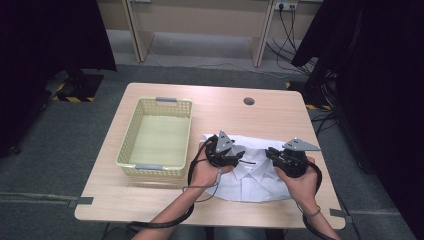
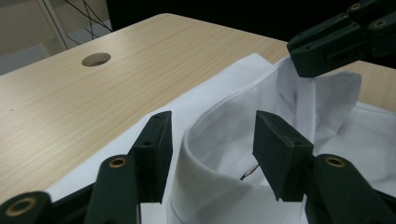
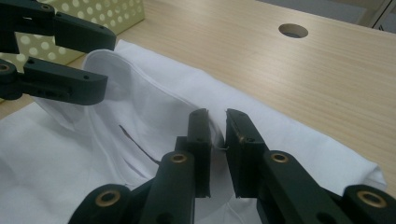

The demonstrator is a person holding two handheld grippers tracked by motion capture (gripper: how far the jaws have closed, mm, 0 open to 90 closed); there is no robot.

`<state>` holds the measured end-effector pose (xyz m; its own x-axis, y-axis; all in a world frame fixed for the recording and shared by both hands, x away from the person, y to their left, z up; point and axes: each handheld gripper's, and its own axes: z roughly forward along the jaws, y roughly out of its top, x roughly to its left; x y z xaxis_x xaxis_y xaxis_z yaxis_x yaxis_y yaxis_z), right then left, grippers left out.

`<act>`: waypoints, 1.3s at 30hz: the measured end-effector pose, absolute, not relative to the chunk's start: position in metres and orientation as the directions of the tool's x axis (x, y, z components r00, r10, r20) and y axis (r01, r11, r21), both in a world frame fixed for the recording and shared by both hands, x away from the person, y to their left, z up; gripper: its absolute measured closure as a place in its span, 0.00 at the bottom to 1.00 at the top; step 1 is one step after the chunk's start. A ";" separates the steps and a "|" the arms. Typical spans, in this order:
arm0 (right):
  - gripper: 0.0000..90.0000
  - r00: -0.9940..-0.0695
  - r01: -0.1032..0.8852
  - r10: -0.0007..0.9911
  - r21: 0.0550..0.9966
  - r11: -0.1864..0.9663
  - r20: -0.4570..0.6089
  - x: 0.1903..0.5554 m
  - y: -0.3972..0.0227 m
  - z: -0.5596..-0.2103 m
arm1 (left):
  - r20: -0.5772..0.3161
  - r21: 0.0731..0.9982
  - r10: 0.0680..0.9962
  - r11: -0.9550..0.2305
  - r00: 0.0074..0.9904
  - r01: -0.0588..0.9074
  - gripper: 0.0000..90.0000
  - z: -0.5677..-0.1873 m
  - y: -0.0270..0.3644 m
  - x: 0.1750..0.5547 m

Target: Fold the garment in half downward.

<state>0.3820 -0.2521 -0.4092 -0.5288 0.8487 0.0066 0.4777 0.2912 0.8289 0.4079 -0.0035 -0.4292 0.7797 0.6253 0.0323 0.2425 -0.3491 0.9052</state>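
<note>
Shirt collar (image 3: 140, 107): right tongs (image 3: 215, 128) pinch it, left tongs (image 2: 210, 140) straddle it spread, hands level.

Two hand-held grippers, left gripper (image 1: 239, 159) and right gripper (image 1: 270, 153): matte black blocky jaws with brass-ringed pivot screws, grey three-cornered top plates, black trailing cables, bare forearms entering at lower frame, thin wristband.

White shirt collar (image 2: 205, 140) between claw (image 2: 212, 140) jaws

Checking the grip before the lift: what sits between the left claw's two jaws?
In the left gripper view, the raised collar of the white shirt stands between the left claw jaws, which don't squeeze it.
</note>
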 end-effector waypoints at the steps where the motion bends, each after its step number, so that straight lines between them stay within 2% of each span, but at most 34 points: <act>1: 0.90 -0.531 0.474 0.847 0.830 0.293 0.004 0.381 -0.252 -0.409 | 0.034 0.904 0.619 -0.354 0.785 0.240 0.53 -0.430 -0.004 0.407; 33: 0.87 -0.563 0.468 0.827 0.829 0.305 0.013 0.337 -0.257 -0.419 | 0.109 0.877 0.505 -0.454 0.856 0.156 0.56 -0.434 0.002 0.362; 39: 0.80 -0.579 0.458 0.815 0.838 0.297 0.027 0.328 -0.259 -0.414 | 0.122 0.865 0.473 -0.482 0.872 0.140 0.58 -0.437 0.002 0.357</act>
<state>0.3278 -0.2590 -0.4137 -0.5787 0.8151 0.0270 0.4578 0.2973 0.8379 0.3571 0.0015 -0.4373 0.8725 0.4731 0.1221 0.1402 -0.4818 0.8650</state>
